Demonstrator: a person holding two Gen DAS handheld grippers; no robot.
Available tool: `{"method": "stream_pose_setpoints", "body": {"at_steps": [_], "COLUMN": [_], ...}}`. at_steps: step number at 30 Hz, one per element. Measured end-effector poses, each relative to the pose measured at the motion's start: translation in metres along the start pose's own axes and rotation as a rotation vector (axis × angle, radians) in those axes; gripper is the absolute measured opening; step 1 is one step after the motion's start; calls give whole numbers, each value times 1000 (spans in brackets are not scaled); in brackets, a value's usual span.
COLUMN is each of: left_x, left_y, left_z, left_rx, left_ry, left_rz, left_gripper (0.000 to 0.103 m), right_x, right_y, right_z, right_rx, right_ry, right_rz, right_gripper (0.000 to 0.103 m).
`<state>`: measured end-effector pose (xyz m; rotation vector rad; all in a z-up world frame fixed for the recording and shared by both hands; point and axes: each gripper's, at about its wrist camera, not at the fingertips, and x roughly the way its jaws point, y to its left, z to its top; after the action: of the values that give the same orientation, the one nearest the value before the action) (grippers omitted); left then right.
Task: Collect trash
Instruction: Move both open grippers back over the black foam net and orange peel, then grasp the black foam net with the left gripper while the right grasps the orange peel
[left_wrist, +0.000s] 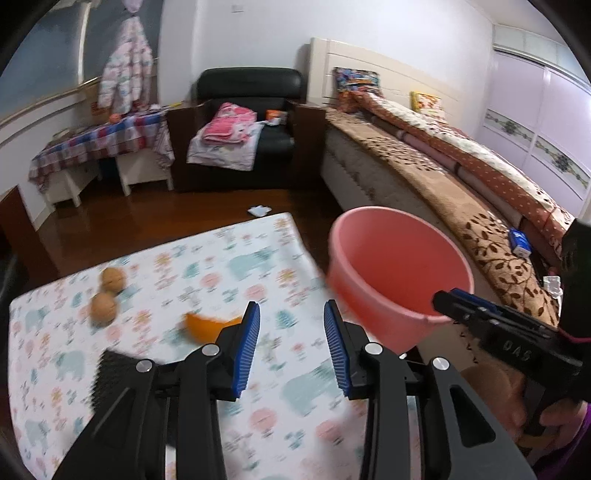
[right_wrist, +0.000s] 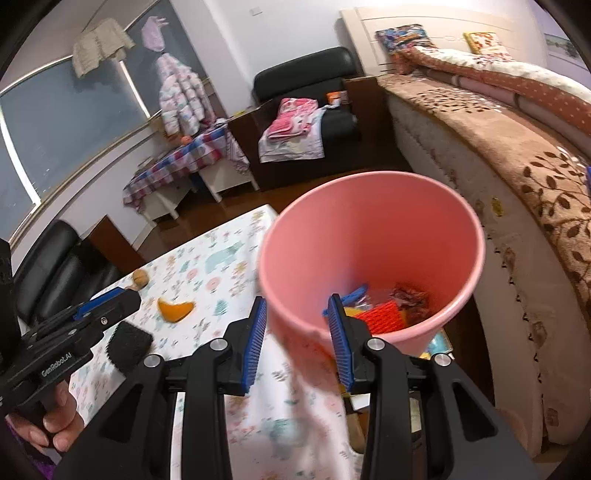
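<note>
On the table (left_wrist: 155, 369) lie two walnuts (left_wrist: 103, 309), one orange peel (left_wrist: 207, 326) and one black brush (left_wrist: 116, 373). The left gripper (left_wrist: 291, 347) is released, empty, peel just left of it. The right gripper (right_wrist: 297, 339) straddles the bucket (right_wrist: 373, 236) rim; whether it is clenched on the rim I cannot tell.

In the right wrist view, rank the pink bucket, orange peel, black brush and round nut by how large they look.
1. pink bucket, by far, though it is nearest the camera.
2. black brush.
3. orange peel.
4. round nut, smallest, but also farthest away.
</note>
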<state>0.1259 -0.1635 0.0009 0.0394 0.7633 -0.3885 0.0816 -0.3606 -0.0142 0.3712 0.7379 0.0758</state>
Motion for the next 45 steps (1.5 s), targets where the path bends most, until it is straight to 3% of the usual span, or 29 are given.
{"method": "stream_pose_setpoints", "body": {"at_steps": [13, 15, 20, 32, 38, 45], "left_x": [-32, -30, -22, 11, 14, -3], "left_y": [112, 121, 125, 132, 129, 137], "left_z": [-71, -79, -85, -80, -79, -77], "left_rx": [-287, -339, -406, -525, -455, -433], "left_ry": [111, 129, 151, 184, 166, 101], "left_rz": [176, 181, 165, 215, 234, 219], "left_gripper": [37, 45, 53, 55, 14, 10], "right_x": [15, 17, 22, 30, 39, 61], "right_y": [48, 53, 61, 66, 82, 113], "right_z": [-24, -27, -33, -34, -31, -25], "right_rx": [-96, -109, -130, -153, -207, -281], "right_ry": [79, 89, 109, 131, 139, 171], "right_rz": [103, 113, 127, 158, 199, 266], "right_gripper": [35, 35, 35, 35, 35, 35]}}
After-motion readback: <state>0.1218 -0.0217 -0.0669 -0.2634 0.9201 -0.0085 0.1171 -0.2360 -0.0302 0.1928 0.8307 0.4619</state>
